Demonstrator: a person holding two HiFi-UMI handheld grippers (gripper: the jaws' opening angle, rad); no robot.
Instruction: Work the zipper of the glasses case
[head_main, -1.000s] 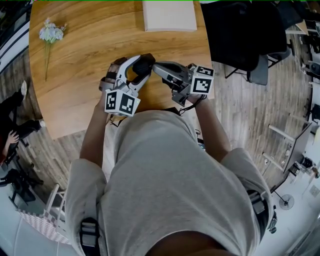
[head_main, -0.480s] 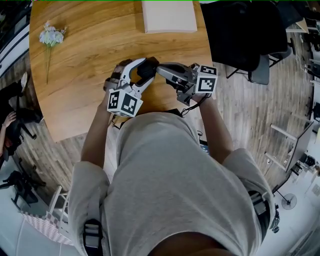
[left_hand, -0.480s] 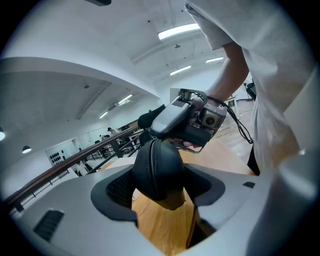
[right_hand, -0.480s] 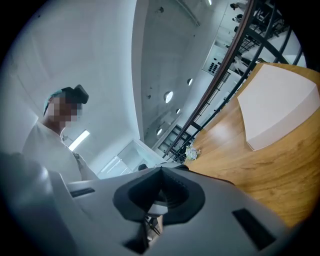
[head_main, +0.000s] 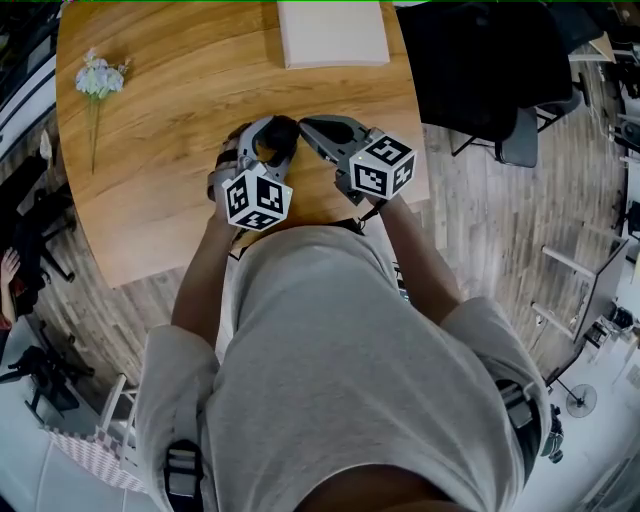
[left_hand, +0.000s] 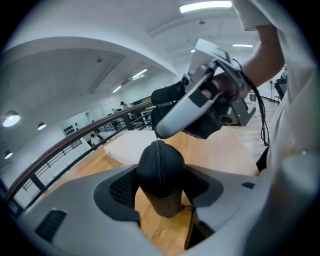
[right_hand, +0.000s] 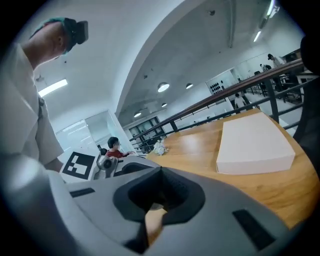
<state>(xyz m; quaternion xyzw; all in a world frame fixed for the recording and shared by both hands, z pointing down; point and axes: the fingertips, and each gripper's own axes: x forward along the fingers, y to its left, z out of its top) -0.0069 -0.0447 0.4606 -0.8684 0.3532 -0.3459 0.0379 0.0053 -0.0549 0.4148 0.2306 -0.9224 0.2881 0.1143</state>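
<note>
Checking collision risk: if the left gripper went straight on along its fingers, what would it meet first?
The glasses case, already between the left gripper's fingers, which have just been closing. Just past it, probably the shut right gripper at the case's top; depth is unclear.

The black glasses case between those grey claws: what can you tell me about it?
The black glasses case is a rounded, matt, fabric-looking pouch. A zipper seam runs down its middle, closed as far as shows. The case stands on end over the wooden table, clamped between the pads of the left gripper, whose jaws have just been closing on it. The shut tip of the right gripper meets the zipper at the top end; whether it pinches the pull is too small to tell.
</note>
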